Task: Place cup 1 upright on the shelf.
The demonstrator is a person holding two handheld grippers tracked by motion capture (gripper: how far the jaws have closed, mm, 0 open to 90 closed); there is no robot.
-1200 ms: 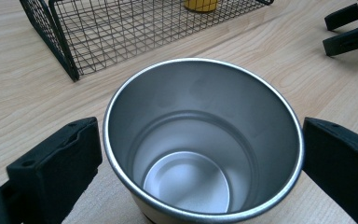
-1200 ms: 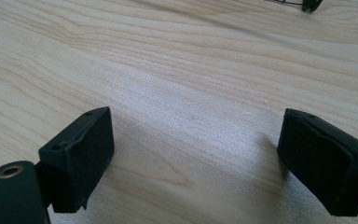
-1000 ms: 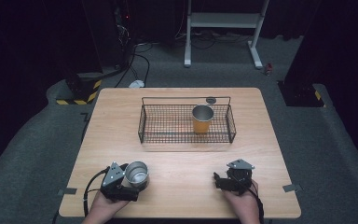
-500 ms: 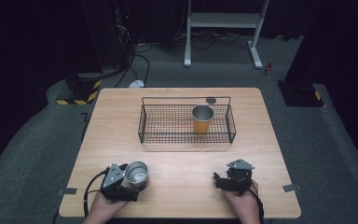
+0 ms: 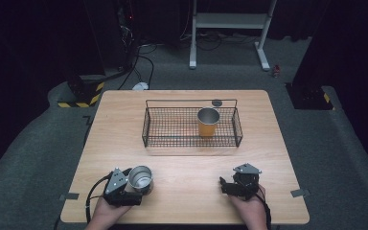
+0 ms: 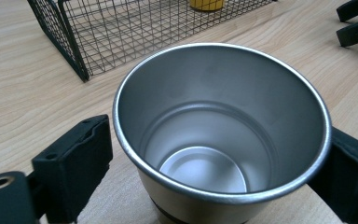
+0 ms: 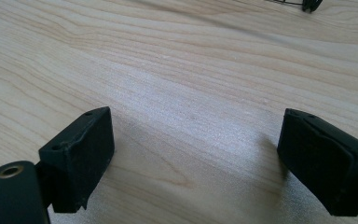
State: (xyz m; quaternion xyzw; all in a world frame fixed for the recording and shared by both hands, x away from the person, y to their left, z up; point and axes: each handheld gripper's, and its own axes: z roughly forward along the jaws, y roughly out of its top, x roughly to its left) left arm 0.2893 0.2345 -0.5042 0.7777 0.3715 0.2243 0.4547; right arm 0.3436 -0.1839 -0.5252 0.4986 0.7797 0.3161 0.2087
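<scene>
Steel cup (image 6: pixel 221 126) stands upright between the left gripper (image 5: pixel 133 184) jaws – just closing in, both sides look touching – right gripper (image 5: pixel 226 186) jaws apart, empty, basket (image 5: pixel 147 127) dead ahead.

I see a shiny silver steel cup (image 6: pixel 221 135) near left, between matte black jaws; a pale wood-grain table (image 5: pixel 182 184); a black wire-mesh basket (image 5: pixel 172 128) farther off — inside it, an orange cup with a silver rim (image 5: pixel 208 121).
</scene>
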